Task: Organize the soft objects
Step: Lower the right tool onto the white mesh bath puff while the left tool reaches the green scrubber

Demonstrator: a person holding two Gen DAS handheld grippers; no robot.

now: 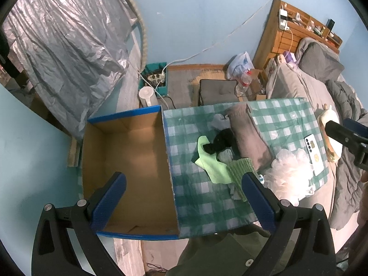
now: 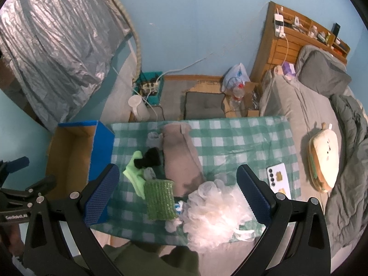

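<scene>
Left gripper [image 1: 182, 197] and right gripper [image 2: 178, 192] both hung spread wide and empty above the green checked cloth [image 2: 241, 142]; the only legible writing was "GenRobot.AI" on the left unit's black frame, seen at the right wrist view's left edge. Soft goods lay along the cloth's left half: grey pouch [image 2: 181, 161], black sock [image 2: 150, 157], light green cloth [image 2: 132, 172], green sponge [image 2: 159, 199], white mesh puff [image 2: 214, 209] at the near edge. Open cardboard box [image 1: 128, 161] touched the cloth's left edge; white phone [image 2: 277, 177] lay toward the right edge.
</scene>
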